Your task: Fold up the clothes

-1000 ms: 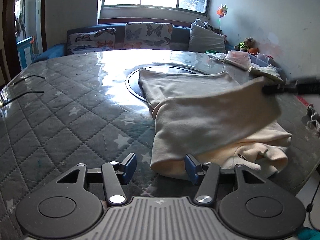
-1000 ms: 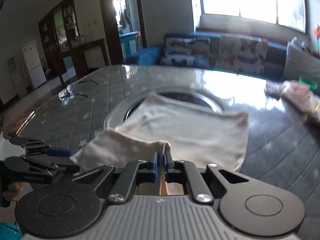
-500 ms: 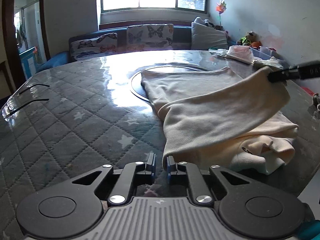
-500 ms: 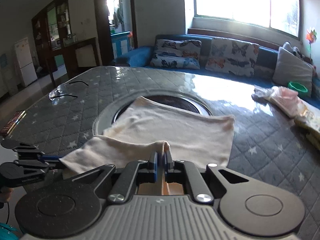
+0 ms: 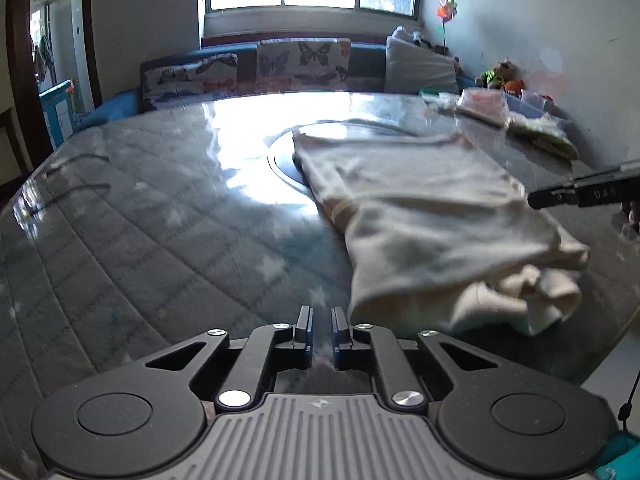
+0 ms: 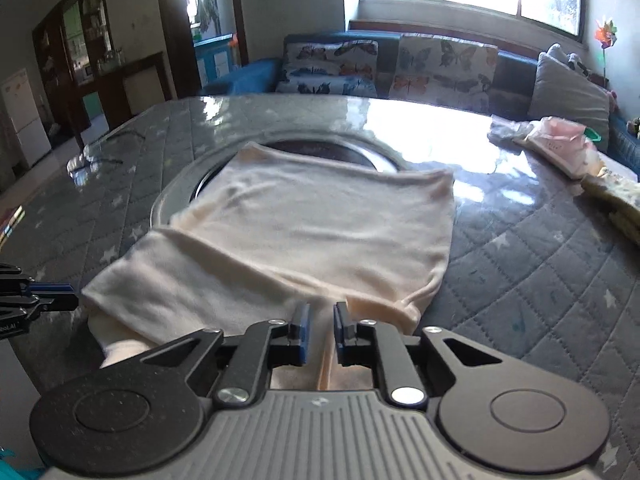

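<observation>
A cream garment (image 5: pixel 432 224) lies folded over itself on the quilted grey table, its far end over a round dark inset; it also shows in the right wrist view (image 6: pixel 304 232). My left gripper (image 5: pixel 321 316) is nearly shut and empty, just left of the garment's near corner. My right gripper (image 6: pixel 320 314) stands slightly open above the garment's near edge, with the cloth lying below and between the jaws, not pinched. The right gripper's finger (image 5: pixel 580 194) shows at the garment's right side in the left wrist view.
The round inset (image 6: pixel 320 148) lies under the garment's far end. Bagged items (image 6: pixel 560 144) lie at the table's far right. A sofa with butterfly cushions (image 5: pixel 296 64) stands behind the table. A black cable (image 5: pixel 76 188) lies at the left edge.
My right gripper has opened and let go of the garment's fold, which now lies flat on the lower layer. My left gripper stays nearly shut and has drawn slightly left.
</observation>
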{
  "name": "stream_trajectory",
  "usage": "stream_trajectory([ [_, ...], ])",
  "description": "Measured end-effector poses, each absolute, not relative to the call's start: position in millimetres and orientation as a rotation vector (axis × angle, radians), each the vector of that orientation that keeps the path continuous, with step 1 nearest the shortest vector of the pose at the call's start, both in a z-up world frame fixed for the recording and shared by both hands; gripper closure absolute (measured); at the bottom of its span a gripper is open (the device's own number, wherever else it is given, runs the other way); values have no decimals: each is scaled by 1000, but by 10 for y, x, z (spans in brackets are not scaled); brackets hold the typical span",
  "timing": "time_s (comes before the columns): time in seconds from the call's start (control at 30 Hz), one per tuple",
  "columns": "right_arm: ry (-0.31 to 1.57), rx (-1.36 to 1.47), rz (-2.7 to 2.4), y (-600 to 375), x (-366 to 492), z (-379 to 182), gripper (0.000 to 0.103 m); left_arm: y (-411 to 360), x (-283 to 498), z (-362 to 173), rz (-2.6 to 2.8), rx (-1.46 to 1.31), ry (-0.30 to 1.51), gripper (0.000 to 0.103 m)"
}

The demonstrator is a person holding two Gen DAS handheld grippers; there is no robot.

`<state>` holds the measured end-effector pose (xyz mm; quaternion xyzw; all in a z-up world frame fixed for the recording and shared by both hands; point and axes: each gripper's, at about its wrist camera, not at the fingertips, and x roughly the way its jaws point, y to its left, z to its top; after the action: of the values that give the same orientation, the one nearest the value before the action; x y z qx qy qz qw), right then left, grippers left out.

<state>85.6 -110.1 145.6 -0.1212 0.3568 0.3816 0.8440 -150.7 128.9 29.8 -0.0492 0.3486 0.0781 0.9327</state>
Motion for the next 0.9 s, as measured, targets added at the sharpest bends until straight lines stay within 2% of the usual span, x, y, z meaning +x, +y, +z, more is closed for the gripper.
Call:
stream_trajectory([
  [0.27, 744, -251, 862, -1016, 817, 1440, 89, 1190, -984, 489, 59, -130, 640, 89],
  [0.47, 761, -259, 890, -937, 805, 1340, 87, 1178, -595, 279, 55, -144, 690, 89],
  [0.63, 787, -262, 893, -933, 844, 1250, 84, 1289, -614, 140, 86, -163, 729, 88],
  [0.77, 786, -259, 901, -951, 856, 1264, 84, 1368, -698, 100, 99, -158, 741, 76],
  [0.9, 782, -255, 909, -971, 866, 1288, 83, 1356, -711, 206, 98, -152, 723, 77],
])
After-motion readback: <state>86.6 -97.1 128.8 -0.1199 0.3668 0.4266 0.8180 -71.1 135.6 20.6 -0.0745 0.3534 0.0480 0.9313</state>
